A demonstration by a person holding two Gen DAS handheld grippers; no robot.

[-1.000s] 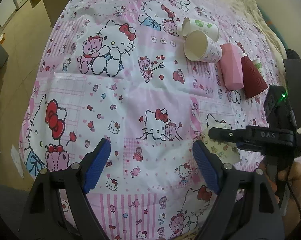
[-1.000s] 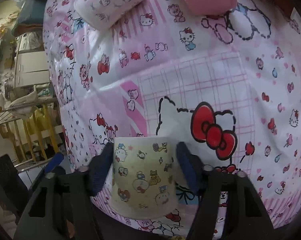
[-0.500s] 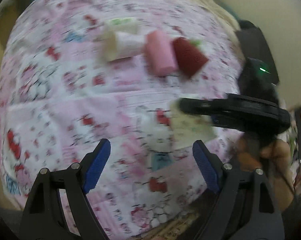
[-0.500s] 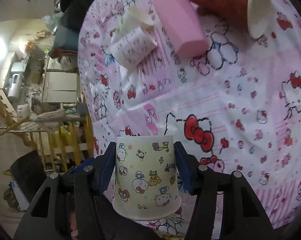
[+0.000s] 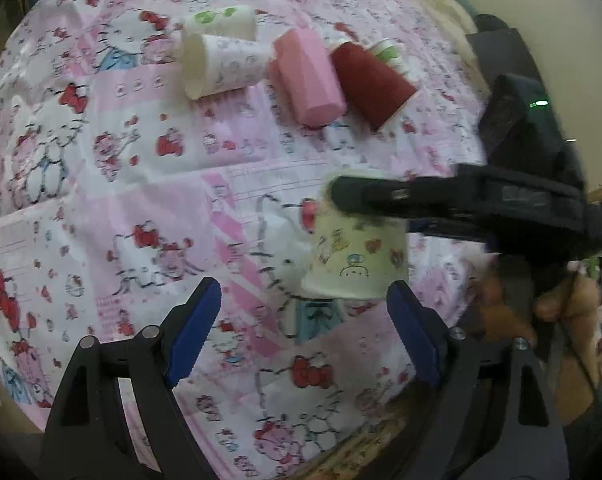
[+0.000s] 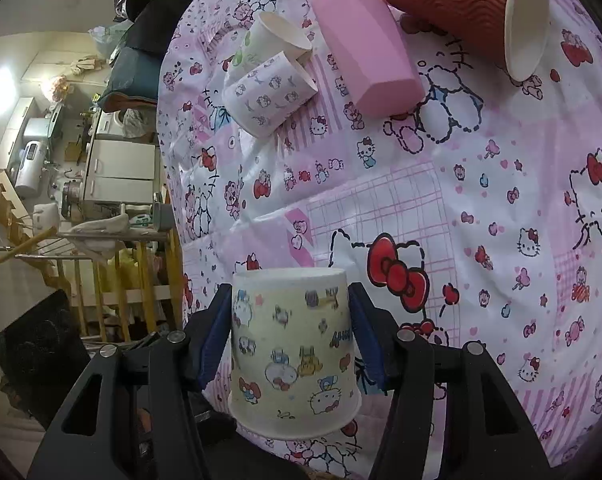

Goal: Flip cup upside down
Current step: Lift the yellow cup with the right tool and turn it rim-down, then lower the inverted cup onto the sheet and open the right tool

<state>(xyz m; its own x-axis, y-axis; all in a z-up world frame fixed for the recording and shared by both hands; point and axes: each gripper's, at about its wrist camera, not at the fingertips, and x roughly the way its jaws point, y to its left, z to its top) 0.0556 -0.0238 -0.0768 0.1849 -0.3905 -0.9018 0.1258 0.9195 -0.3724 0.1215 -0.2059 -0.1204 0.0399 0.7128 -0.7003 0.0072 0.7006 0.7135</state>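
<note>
A cream paper cup with cartoon prints [image 6: 293, 356] is clamped between the blue pads of my right gripper [image 6: 291, 334], upside down, rim at the bottom, above the Hello Kitty cloth. In the left wrist view the same cup [image 5: 353, 256] hangs in the right gripper [image 5: 381, 196], which reaches in from the right. My left gripper [image 5: 297, 336] is open and empty, low over the cloth, with the cup just beyond its right finger.
Several cups lie on their sides at the far end of the pink cloth [image 5: 101, 184]: a white printed cup [image 5: 221, 66], a green-print cup [image 5: 225, 20], a pink cup [image 5: 309, 78] and a dark red cup [image 5: 373, 84]. A room with furniture and a wooden rack [image 6: 81, 248] lies beyond the edge.
The right gripper has lifted and carried the cup, keeping it upside down. The left wrist view has swung so the lying cups and the held cup sit nearer.
</note>
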